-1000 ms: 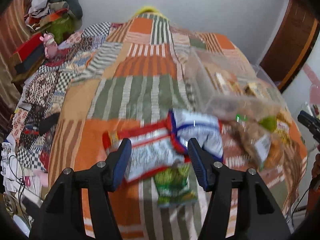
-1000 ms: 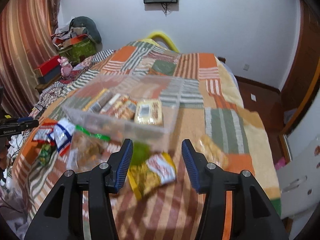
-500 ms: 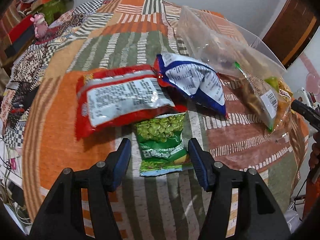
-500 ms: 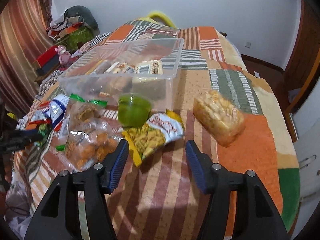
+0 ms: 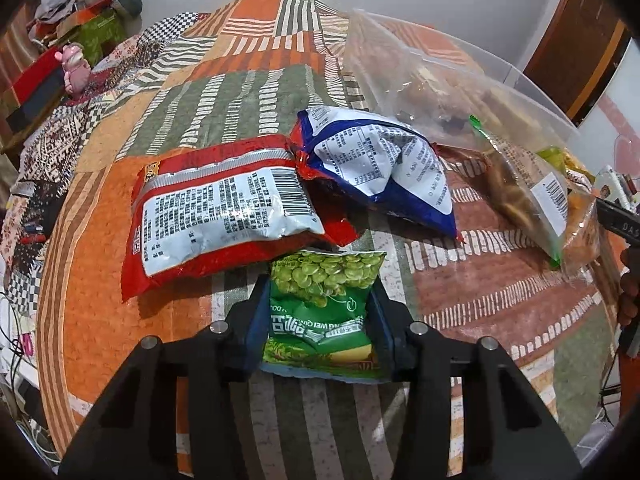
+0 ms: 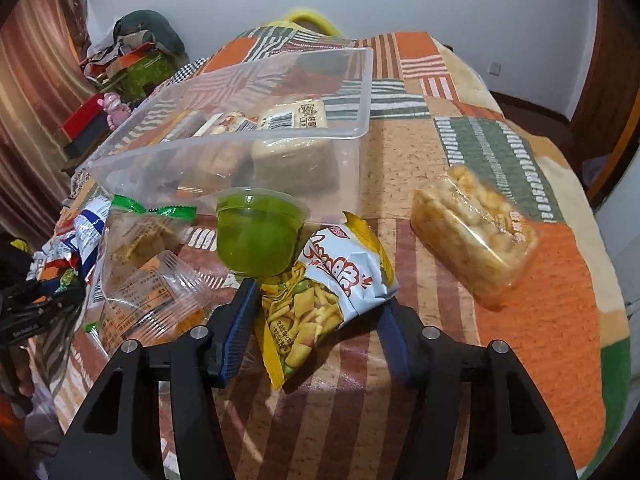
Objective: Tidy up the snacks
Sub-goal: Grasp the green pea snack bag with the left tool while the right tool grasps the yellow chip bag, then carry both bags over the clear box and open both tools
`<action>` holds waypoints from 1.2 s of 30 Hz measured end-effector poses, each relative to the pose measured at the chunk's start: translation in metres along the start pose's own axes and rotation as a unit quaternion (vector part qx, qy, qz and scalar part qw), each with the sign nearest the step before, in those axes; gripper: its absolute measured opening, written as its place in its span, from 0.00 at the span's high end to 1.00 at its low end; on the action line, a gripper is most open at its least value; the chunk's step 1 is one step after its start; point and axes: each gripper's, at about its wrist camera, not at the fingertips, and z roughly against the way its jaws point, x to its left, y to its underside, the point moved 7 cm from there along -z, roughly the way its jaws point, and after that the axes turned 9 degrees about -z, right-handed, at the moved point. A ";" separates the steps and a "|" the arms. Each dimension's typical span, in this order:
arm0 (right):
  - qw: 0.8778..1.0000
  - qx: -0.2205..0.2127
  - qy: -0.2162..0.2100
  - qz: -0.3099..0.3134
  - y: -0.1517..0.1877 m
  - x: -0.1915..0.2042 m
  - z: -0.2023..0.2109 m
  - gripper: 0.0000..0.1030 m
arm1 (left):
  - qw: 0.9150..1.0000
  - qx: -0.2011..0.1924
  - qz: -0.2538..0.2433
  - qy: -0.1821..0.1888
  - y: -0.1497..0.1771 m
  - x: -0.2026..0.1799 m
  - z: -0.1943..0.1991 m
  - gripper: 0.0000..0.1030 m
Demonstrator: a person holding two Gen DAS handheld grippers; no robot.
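My left gripper (image 5: 320, 312) is open, its fingers on either side of a green pea snack packet (image 5: 322, 308) lying on the bedspread. A red packet (image 5: 224, 208) and a blue packet (image 5: 380, 164) lie just beyond it. My right gripper (image 6: 316, 324) is open around a yellow and white chip bag (image 6: 324, 292). A green jelly cup (image 6: 258, 232) stands just beyond that bag. A clear plastic bin (image 6: 256, 136) holding several snacks sits behind the cup.
A clear bag of biscuits (image 6: 148, 268) lies left of the chip bag, and a clear pack of puffed snacks (image 6: 476, 236) to its right. All rest on a patchwork bedspread (image 6: 520, 340). A pink toy (image 5: 76, 68) and clutter stand at the far left.
Both grippers have moved forward and down. The left one now straddles the green pea packet, the right one straddles the chip bag. Both stay open.
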 end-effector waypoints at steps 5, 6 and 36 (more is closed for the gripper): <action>1.000 -0.010 0.010 0.018 0.003 0.001 0.007 0.67 | 1.000 -0.002 0.000 0.004 0.004 -0.002 0.008 0.57; 1.000 -0.012 0.010 0.019 0.003 0.002 0.008 0.67 | 1.000 -0.004 0.001 0.005 0.005 -0.003 0.010 0.57; 0.992 -0.114 -0.023 0.046 -0.054 0.032 0.061 0.81 | 0.988 -0.149 -0.039 0.020 -0.117 -0.052 0.086 0.58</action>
